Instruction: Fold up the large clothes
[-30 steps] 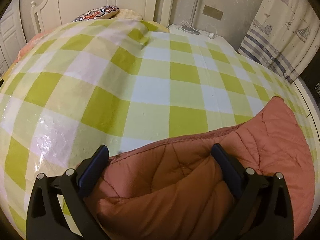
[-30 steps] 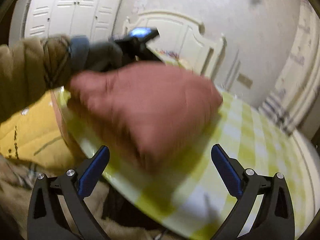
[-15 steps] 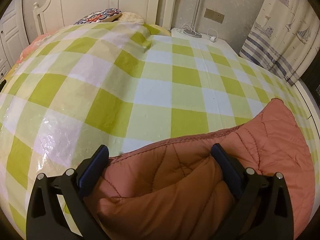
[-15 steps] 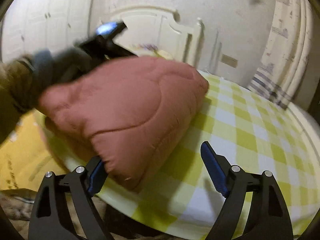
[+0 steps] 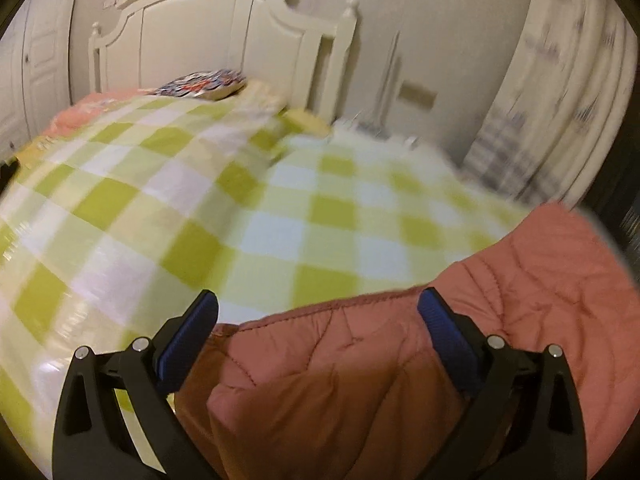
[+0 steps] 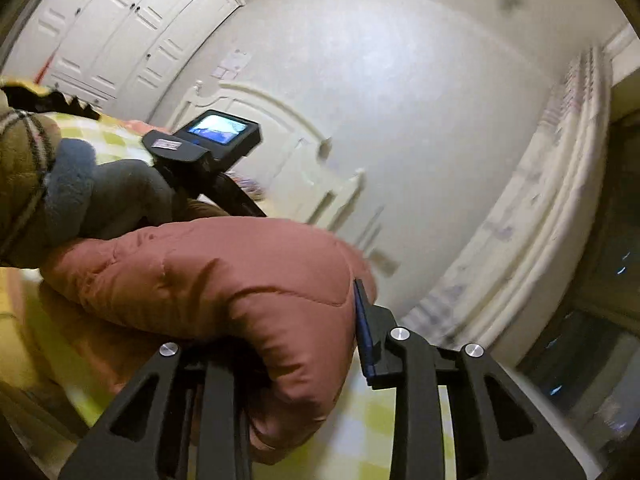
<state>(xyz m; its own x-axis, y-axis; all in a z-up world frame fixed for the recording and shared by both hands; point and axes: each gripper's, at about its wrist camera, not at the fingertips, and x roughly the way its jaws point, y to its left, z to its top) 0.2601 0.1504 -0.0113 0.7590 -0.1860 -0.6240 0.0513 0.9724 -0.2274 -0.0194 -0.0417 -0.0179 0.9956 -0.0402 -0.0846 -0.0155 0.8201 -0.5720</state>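
Closest to me, the right hand-held gripper (image 6: 312, 344) has its jaws closing on a thick fold of the pink quilted jacket (image 6: 208, 276). The padded cloth bulges between the blue pads (image 6: 362, 320) and spills over the black frame, so the near corner of the jacket hangs from this grip, just above the bed's edge.

The left hand-held gripper (image 5: 318, 320) stands wide, its two blue pads (image 5: 188, 332) well apart. The jacket (image 5: 360, 380) lies between and under them, but whether either pad presses on the cloth I cannot tell. In the right wrist view this same tool (image 6: 200, 160) shows beyond the jacket, gripped by a grey-gloved hand (image 6: 120, 196) coming out of an olive quilted sleeve (image 6: 20, 184) with a blue fleece cuff, and the small screen on its back glows.

The jacket rests bunched on the near part of the bed (image 5: 280, 208), on a checked yellow-green and white cover that runs away from it, blurred.

Farther up the bed from the jacket a patterned cushion (image 5: 200, 84) lies at the head end, against a white headboard (image 5: 224, 36). Past the bed's far corner a pale curtain (image 5: 560, 100) with blurred print hangs down. White wardrobe doors (image 6: 120, 28) stand on the wall beside the headboard.
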